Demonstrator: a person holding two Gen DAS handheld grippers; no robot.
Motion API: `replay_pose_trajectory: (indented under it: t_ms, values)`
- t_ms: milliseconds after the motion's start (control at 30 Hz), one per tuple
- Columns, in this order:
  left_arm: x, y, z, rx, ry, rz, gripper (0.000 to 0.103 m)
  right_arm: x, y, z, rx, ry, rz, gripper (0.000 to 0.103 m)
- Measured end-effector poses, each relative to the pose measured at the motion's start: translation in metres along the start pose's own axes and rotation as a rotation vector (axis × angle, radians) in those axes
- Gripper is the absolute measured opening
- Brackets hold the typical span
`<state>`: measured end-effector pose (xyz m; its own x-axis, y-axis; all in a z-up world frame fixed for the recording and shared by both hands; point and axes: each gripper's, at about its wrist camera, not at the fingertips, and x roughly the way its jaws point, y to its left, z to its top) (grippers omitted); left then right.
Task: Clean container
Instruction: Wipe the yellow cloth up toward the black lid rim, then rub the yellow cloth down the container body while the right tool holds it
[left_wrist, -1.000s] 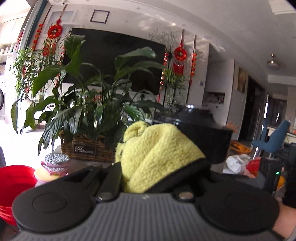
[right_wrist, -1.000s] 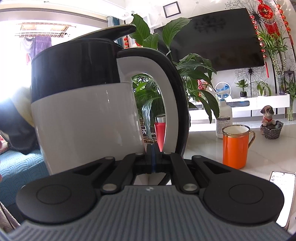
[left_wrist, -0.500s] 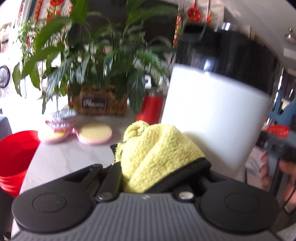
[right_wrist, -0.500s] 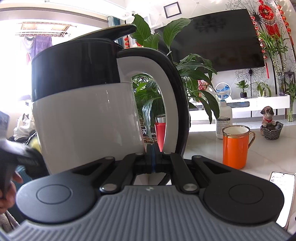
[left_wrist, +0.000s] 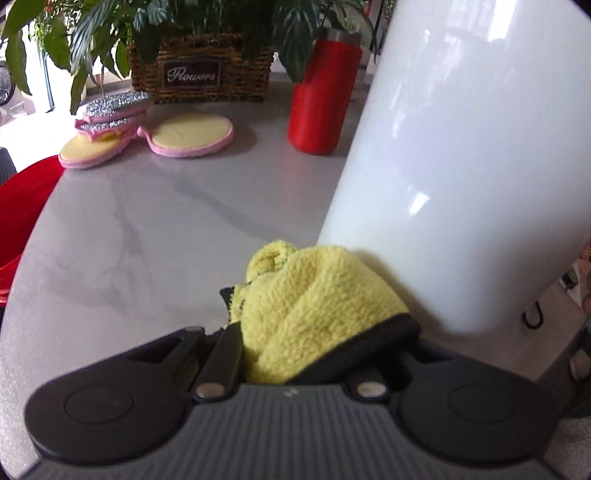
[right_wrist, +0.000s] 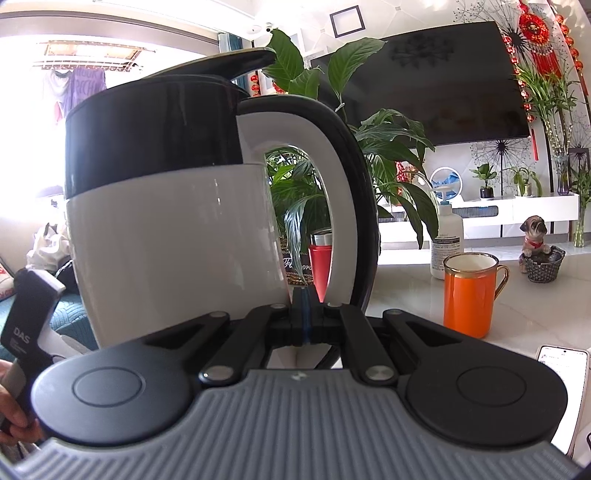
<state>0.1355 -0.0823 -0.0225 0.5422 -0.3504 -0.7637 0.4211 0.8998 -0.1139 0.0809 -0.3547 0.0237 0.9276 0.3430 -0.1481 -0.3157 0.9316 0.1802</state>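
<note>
White-and-black kettle (right_wrist: 166, 229), yellow cloth (left_wrist: 314, 314)

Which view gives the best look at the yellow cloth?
The left wrist view: the yellow cloth fills its centre, bunched in the left gripper beside the kettle's white wall. The right wrist view shows none of the cloth, only the kettle's handle side.

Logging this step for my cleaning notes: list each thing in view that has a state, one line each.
Kettle: held off the table by its handle, lid raised.
Right claw: shut on the kettle handle.
Left claw: shut on yellow cloth, beside the kettle wall.
Orange mug: upright.
Red bottle: upright, capped.
</note>
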Motion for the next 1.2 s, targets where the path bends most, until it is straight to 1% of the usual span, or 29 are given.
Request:
replay_pose_trajectory:
  t_ms: [67, 167, 267, 333, 367, 433, 600, 700, 767, 867, 900, 967, 1000, 1067, 1133, 1200]
  values:
    - [-0.005, -0.004, 0.0, 0.006, -0.01, 0.007, 0.007, 0.0, 0.0, 0.0, 0.0, 0.0, 0.0, 0.004]
    - [-0.02, -0.008, 0.0, 0.009, -0.069, 0.013, 0.007, 0.0, 0.0, 0.0, 0.0, 0.0, 0.0, 0.004]
    - [-0.043, -0.011, 0.004, 0.008, -0.164, 0.003, 0.007, 0.0, -0.001, -0.001, -0.002, 0.0, -0.001, 0.004]
    - [-0.064, -0.009, 0.009, -0.002, -0.257, -0.02, 0.007, 0.0, -0.001, -0.001, -0.003, 0.002, -0.003, 0.004]
    - [-0.068, -0.009, 0.011, -0.006, -0.279, -0.026, 0.007, 0.0, 0.0, -0.001, -0.004, 0.002, -0.003, 0.004]
    - [-0.089, -0.008, 0.015, -0.02, -0.369, -0.054, 0.007, 0.0, -0.001, -0.002, -0.004, 0.002, -0.003, 0.004]
    - [-0.127, -0.016, 0.018, -0.038, -0.517, -0.1, 0.007, 0.0, -0.001, -0.002, -0.002, 0.002, -0.005, 0.004]
    - [-0.145, -0.02, 0.019, -0.014, -0.612, -0.119, 0.007, 0.0, -0.001, -0.002, -0.001, 0.003, -0.006, 0.004]
    - [-0.148, -0.023, 0.017, -0.014, -0.634, -0.133, 0.007, 0.0, -0.001, -0.002, -0.001, 0.004, -0.006, 0.004]
    - [-0.142, -0.02, 0.017, -0.007, -0.645, -0.153, 0.007, 0.0, -0.001, -0.001, 0.0, 0.005, -0.007, 0.004]
    - [-0.138, -0.018, 0.018, -0.008, -0.632, -0.154, 0.007, 0.0, 0.0, -0.001, 0.0, 0.006, -0.008, 0.004]
    - [-0.126, -0.016, 0.02, -0.007, -0.58, -0.14, 0.007, 0.0, 0.0, -0.001, 0.001, 0.006, -0.008, 0.004]
    - [-0.116, -0.016, 0.022, -0.006, -0.53, -0.124, 0.007, 0.0, 0.0, -0.001, 0.001, 0.006, -0.008, 0.004]
    - [-0.106, -0.014, 0.021, -0.01, -0.485, -0.114, 0.007, 0.0, 0.0, -0.001, 0.001, 0.006, -0.008, 0.004]
    - [-0.088, -0.012, 0.023, -0.01, -0.411, -0.093, 0.007, 0.0, 0.001, -0.001, 0.0, 0.006, -0.009, 0.004]
    - [-0.074, -0.011, 0.024, -0.006, -0.36, -0.077, 0.007, -0.001, 0.001, -0.001, 0.0, 0.006, -0.009, 0.004]
